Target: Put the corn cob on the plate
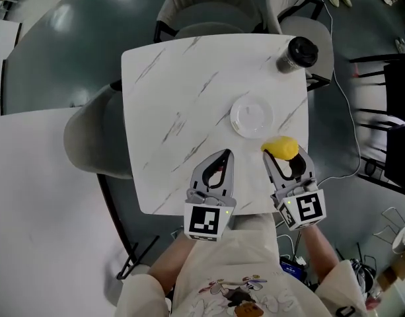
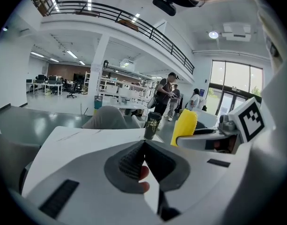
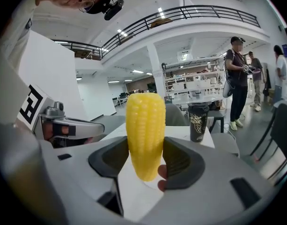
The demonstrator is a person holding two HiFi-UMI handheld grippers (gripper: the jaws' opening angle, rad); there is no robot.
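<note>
- Here, in the head view, the right gripper [image 1: 283,156] holds the corn cob [image 1: 281,147] above the table [image 1: 162,98], just short of the plate [image 1: 252,117], which lies near the right edge. The left gripper [image 1: 225,156] hovers beside it, and a dark cup [image 1: 298,53] stands at the far right corner.
- In the left gripper view, its jaws are pressed together on nothing.
- In the right gripper view, the jaws clamp the cob's lower part and the cob stands upright.
- The step likely goes best if the cob is carried over the plate's middle, lowered and laid flat before the jaws loosen, so it does not roll off.
- The cup's pale print is unreadable, and the square markers [image 1: 205,222] carry no letters.
</note>
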